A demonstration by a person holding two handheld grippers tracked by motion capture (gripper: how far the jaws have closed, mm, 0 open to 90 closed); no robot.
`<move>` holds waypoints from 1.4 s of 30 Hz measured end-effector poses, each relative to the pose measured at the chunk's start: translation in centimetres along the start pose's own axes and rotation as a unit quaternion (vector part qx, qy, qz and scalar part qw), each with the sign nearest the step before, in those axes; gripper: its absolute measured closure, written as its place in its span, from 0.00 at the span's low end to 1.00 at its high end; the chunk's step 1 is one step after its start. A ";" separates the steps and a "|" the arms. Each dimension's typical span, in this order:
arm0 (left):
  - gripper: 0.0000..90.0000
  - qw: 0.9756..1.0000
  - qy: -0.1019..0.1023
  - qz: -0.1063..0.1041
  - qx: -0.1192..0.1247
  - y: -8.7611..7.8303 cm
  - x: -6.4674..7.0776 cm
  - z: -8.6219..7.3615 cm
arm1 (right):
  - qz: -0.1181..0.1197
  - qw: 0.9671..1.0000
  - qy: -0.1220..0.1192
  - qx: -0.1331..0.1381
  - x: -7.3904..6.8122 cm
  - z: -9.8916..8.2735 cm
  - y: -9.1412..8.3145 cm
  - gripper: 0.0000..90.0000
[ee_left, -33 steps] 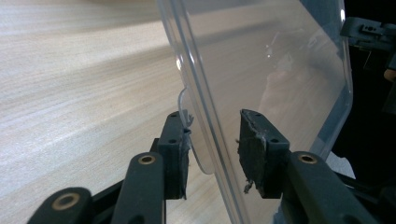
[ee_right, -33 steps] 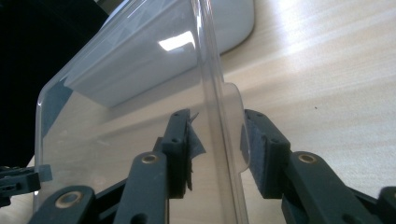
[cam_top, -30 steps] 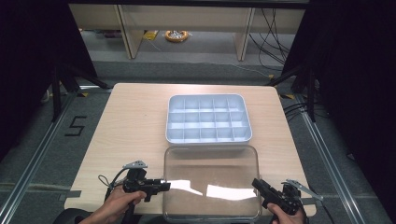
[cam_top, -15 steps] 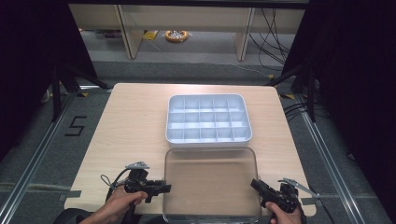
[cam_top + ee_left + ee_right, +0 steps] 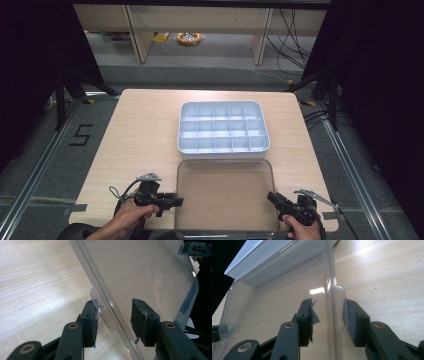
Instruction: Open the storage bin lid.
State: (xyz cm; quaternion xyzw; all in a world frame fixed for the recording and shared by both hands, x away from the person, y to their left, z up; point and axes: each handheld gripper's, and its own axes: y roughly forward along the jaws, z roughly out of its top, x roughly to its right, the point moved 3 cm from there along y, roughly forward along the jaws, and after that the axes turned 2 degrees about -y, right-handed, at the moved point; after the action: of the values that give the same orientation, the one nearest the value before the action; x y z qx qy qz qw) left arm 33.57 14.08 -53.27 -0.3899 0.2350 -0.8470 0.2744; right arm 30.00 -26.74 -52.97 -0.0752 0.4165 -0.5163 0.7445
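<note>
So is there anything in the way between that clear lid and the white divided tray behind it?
Nothing visible. The clear lid lies flat on the table directly in front of the white divided tray, their edges almost meeting. The tray's compartments look empty. The left claw and right claw straddle the lid's side edges, jaws just opening.

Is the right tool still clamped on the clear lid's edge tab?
Apart. In the right gripper view the right tool straddles the clear lid's edge with gaps at both pads; its jaws have just been opening.
</note>
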 end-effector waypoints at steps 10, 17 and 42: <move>0.61 1.000 0.001 0.002 -0.007 0.1 -0.3 0.1 | -0.018 1.000 -0.006 -0.011 0.0 0.1 0.2 0.67; 0.61 1.000 0.012 0.011 -0.007 0.1 -0.2 0.1 | -0.018 1.000 -0.019 -0.002 0.2 0.1 0.5 0.66; 0.44 0.999 0.015 0.032 0.036 -1.0 -0.3 0.8 | -0.018 1.000 -0.009 0.023 0.0 0.9 0.0 0.54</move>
State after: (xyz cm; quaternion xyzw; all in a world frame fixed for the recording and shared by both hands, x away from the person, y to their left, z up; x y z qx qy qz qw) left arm 34.12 14.89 -52.36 -0.3596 0.2208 -0.8513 0.3118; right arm 30.67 -27.05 -52.42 -0.0706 0.3961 -0.5386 0.7403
